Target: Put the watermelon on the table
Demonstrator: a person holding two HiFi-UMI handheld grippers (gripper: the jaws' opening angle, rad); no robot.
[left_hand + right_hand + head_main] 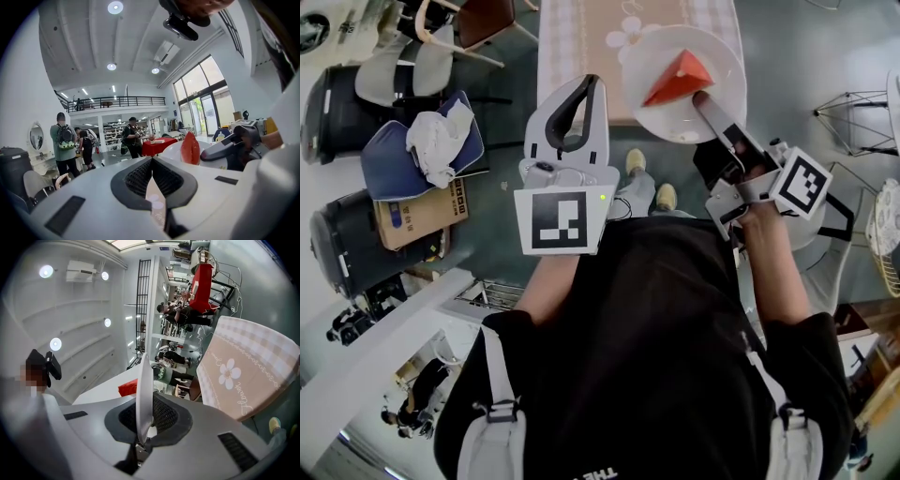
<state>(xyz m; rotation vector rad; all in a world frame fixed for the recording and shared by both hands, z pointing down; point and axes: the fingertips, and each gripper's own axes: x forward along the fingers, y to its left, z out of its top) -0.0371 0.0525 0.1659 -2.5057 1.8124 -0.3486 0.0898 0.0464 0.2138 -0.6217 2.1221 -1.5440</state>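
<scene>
Two grippers up front: right gripper (703, 99) pinched tight on rim of white plate (717, 52), watermelon slice (678, 77) sitting on plate, over table (581, 42) near edge. Left gripper (592, 84) jaws together, nothing in them.
</scene>
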